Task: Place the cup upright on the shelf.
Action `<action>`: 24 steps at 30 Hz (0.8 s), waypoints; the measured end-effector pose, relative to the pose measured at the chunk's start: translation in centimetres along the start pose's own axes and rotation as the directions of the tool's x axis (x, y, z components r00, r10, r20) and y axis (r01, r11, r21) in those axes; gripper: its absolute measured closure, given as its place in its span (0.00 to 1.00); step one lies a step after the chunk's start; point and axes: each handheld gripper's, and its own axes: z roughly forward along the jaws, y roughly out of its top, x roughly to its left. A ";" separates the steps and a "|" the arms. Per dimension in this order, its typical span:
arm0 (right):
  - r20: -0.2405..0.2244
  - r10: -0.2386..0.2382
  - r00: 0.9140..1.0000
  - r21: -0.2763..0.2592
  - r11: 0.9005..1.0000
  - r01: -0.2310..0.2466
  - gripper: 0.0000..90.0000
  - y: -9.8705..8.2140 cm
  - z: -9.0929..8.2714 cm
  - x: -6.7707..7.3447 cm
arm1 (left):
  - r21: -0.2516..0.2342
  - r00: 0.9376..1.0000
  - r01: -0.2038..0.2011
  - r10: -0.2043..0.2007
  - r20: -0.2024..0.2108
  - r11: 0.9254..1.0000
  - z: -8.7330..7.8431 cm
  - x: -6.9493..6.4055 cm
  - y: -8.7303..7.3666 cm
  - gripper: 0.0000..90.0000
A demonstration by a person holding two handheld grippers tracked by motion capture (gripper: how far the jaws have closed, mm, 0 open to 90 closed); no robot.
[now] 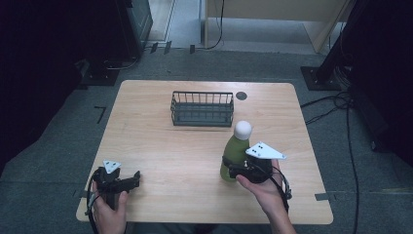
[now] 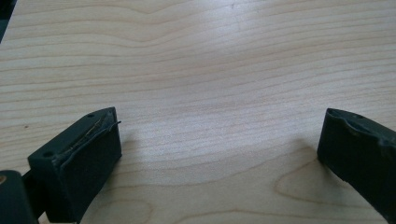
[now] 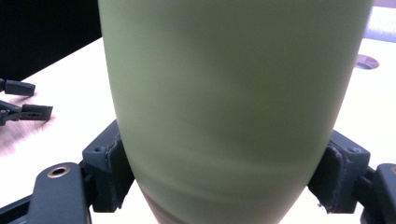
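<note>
high view first: my right gripper [image 1: 233,168] is clamped on the lower body of the green bottle [image 1: 234,153], which stands upright on the table [image 1: 160,161], right of centre and toward my side. in the right gripper view both pads press the green wall from either side, so the jaws are as far in as the bottle allows and the grip looks made. i judge the grasp step finished and the lift and carry still to come. the wire basket [image 1: 202,108] at the far middle of the table seems the likely place for it. the next move calls for a straight lift without tipping, since the bottle is tall with a white cap [image 1: 242,128] and i hold it low. the basket's near rail is the one thing to clear. my left gripper [image 1: 134,179] rests near the table's left front, jaws wide apart with bare wood between them, well away from the path.
</note>
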 end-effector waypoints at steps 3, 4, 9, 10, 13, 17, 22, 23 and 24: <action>-0.002 -0.004 1.000 -0.001 1.000 0.004 0.23 0.5 0.2 0.0 | 0.000 1.000 0.001 -0.001 0.001 1.000 0.0 0.0 0.0 0.00; -0.002 -0.004 1.000 -0.001 1.000 0.004 0.23 0.5 0.2 0.0 | 0.000 1.000 0.001 -0.001 0.001 1.000 0.0 0.0 0.0 0.00; -0.007 -0.009 1.000 0.002 1.000 0.009 0.23 1.5 0.8 -0.2 | 0.000 1.000 0.001 -0.001 0.001 1.000 0.0 0.0 0.0 0.00; -0.006 -0.009 1.000 0.000 1.000 0.009 0.23 1.6 0.9 -0.2 | 0.000 1.000 0.001 -0.001 0.001 1.000 0.0 0.0 0.0 0.00; -0.009 -0.003 1.000 0.004 1.000 0.003 0.23 2.0 1.1 -0.3 | 0.000 1.000 0.001 -0.001 0.001 1.000 0.0 0.0 0.0 0.00; -0.010 -0.005 1.000 0.004 1.000 0.005 0.23 2.5 1.6 -0.4 | 0.000 1.000 0.002 -0.002 0.001 1.000 0.0 0.0 0.0 0.00; -0.012 -0.005 1.000 0.007 1.000 0.005 0.23 3.2 2.2 -0.6 | 0.000 1.000 0.001 -0.001 0.001 1.000 0.0 0.0 0.0 0.00; -0.010 -0.007 1.000 0.006 1.000 0.007 0.23 3.4 2.3 -0.6 | 0.000 1.000 0.002 -0.002 0.001 1.000 0.0 0.0 0.0 0.00; -0.010 -0.007 1.000 0.006 1.000 0.007 0.23 3.4 2.3 -0.6 | 0.000 1.000 0.002 -0.002 0.001 1.000 0.0 0.0 0.0 0.00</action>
